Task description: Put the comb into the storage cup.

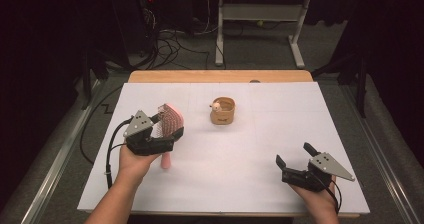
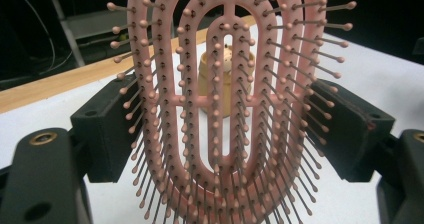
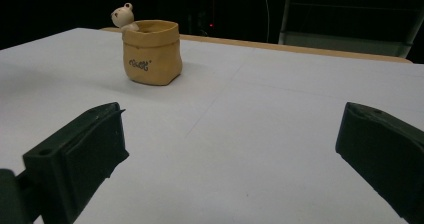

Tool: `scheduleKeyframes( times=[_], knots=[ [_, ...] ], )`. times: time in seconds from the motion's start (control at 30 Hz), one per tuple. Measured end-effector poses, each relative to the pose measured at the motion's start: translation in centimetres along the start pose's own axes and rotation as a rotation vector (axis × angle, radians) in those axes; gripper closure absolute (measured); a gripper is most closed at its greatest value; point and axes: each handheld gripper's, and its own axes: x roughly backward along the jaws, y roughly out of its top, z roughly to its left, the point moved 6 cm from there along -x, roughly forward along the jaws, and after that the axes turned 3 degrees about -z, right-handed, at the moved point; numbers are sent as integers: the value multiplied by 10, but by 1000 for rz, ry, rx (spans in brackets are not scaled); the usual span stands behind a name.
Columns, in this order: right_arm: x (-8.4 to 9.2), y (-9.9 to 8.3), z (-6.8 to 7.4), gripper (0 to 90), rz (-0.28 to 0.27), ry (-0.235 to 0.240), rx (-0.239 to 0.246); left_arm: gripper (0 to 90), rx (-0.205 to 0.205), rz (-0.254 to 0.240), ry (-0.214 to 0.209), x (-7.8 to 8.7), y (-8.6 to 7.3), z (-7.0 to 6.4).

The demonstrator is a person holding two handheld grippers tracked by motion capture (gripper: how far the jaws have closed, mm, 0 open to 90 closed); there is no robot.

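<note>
While my left tool (image 1: 167,129) sits at the left middle of the high view, its two black jaws are pressed against the sides of a pink hairbrush (image 1: 169,121), pinching the brush head between them. From the left gripper view the brush (image 2: 227,104) stands upright across the centre of the frame, bristles pointing toward the camera, with one jaw touching each edge of the oval head. Its pink handle (image 1: 165,160) hangs below the tool in the high view and reaches down toward the white surface (image 1: 240,164) (I cannot tell whether the tip touches it).

My right tool (image 1: 295,160) is at the lower right of the high view, jaws spread wide with nothing between them. In the right gripper view the jaws rise at the lower left and lower right corners, well apart, with bare white surface (image 3: 240,149) between.

Farther out, a small tan pot shaped like a sack (image 1: 223,111) stands upright above the centre of the high view, well apart from both tools. A little bear figure (image 3: 122,16) peeks over its rim at the upper left of the right gripper view. Through the slots of the brush, the same pot (image 2: 207,69) shows just above the centre of the left gripper view.
</note>
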Motion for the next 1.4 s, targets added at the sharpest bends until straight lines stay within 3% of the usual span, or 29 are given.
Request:
scheduleKeyframes(
  times=[0.2, 0.53, 0.8, 0.97, 1.4],
  knots=[
    [0, 0, 1, 2, -1, 2, 4, 200, -26, -37, 9, 0, 1, -3],
    [1, 1, 3, 2, -9, 6, 7, 200, -30, -110, -14, -1, 8, -9],
    [0, -1, 5, 2, -1, 4, 14, 200, -53, -128, -13, -4, 9, -12],
    [0, -2, 4, 2, 2, 0, 6, 200, -42, -149, -28, -9, 11, -16],
    [1, 1, 11, 1, 1, 22, 18, 200, -89, -144, -66, -12, 5, -41]
  ],
)
